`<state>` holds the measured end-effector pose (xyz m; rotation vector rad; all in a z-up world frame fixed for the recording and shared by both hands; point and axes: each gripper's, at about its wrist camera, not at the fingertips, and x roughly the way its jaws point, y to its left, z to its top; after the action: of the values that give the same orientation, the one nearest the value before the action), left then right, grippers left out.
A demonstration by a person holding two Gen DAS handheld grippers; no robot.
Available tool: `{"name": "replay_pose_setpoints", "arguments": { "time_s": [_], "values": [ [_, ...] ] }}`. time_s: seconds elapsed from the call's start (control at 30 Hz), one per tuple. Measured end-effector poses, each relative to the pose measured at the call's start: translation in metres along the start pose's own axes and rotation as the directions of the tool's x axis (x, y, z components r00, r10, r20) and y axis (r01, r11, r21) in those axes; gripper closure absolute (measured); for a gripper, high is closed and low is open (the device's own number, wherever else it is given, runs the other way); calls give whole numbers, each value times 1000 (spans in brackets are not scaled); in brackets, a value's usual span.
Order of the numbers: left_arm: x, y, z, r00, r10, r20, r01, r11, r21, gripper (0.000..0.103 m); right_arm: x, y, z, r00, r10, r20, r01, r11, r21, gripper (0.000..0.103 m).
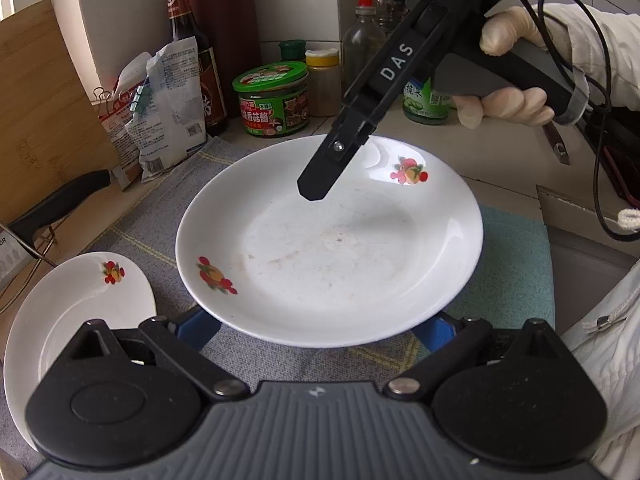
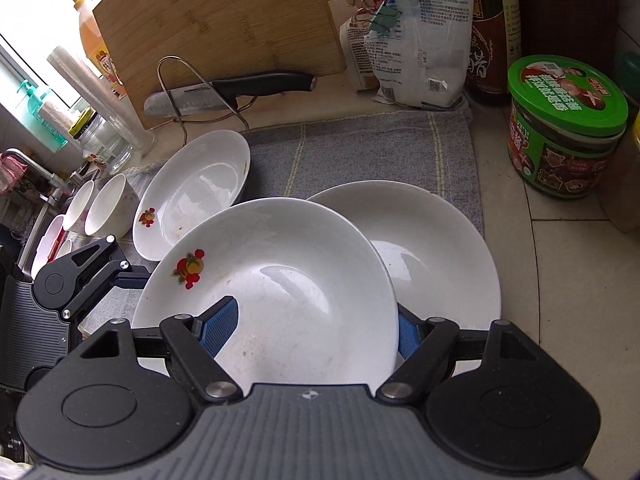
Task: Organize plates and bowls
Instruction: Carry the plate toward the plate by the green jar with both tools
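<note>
Where the right gripper [image 2: 308, 330] clamps a fruit-printed plate [image 2: 280, 292], its blue pads straddle the near rim, hiding part of a second plate [image 2: 440, 248] behind. Left gripper [image 1: 320, 330]: fingers spread wide apart, tips hidden beneath the plate. Third plate [image 2: 192, 192] at the grey cloth's [image 2: 360, 148] left edge; bowls [image 2: 104, 206] beyond, partly cut off.

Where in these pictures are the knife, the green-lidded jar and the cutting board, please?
knife [image 2: 264, 83]: right wrist view, on its black handle.
green-lidded jar [image 2: 566, 92]: right wrist view, on its lid.
cutting board [image 2: 216, 28]: right wrist view, on its front face.
</note>
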<state>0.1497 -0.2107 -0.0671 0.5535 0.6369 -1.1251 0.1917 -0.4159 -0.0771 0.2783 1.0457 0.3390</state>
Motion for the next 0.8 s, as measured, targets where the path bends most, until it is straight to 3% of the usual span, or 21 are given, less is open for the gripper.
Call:
{"name": "replay_pose_setpoints", "arguments": {
  "time_s": [0.8],
  "values": [
    [25,5,12,1000,4,-30,-4,1000,-1,4,16,-32,7,1000,-2,-7,3,999,51,19]
  ]
}}
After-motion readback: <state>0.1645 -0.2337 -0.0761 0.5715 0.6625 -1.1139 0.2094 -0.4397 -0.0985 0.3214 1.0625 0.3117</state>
